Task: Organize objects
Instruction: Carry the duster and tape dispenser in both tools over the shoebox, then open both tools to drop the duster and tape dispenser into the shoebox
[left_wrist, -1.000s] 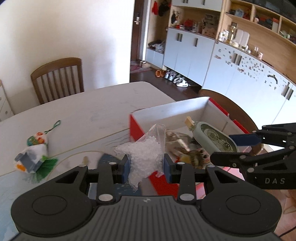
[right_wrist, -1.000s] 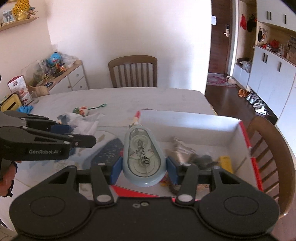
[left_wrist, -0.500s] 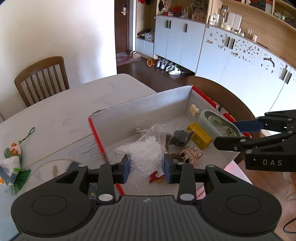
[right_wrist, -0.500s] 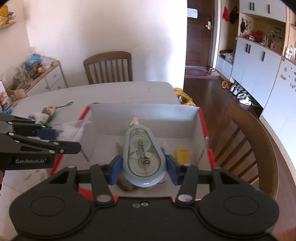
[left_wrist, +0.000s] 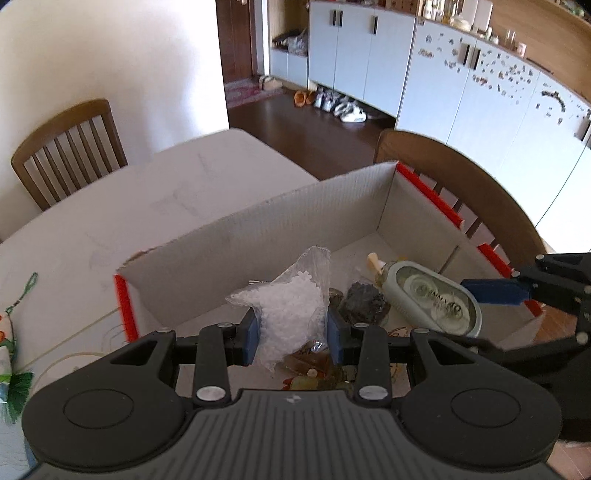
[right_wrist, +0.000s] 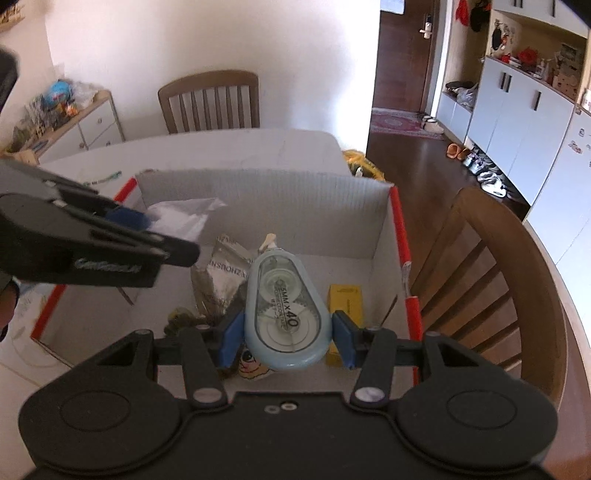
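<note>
Both grippers hover over the box (right_wrist: 400, 229): left gripper (left_wrist: 291, 332) fingers clench a bag (left_wrist: 291, 314), right gripper (right_wrist: 286, 336) fingers clench a tape dispenser (right_wrist: 286, 314). Dropped together, they could collide or bury smaller items.

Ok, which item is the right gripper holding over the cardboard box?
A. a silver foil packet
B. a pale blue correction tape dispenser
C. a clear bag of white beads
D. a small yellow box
B: in the right wrist view the correction tape dispenser sits clamped between the right gripper jaws, above the cardboard box.
</note>
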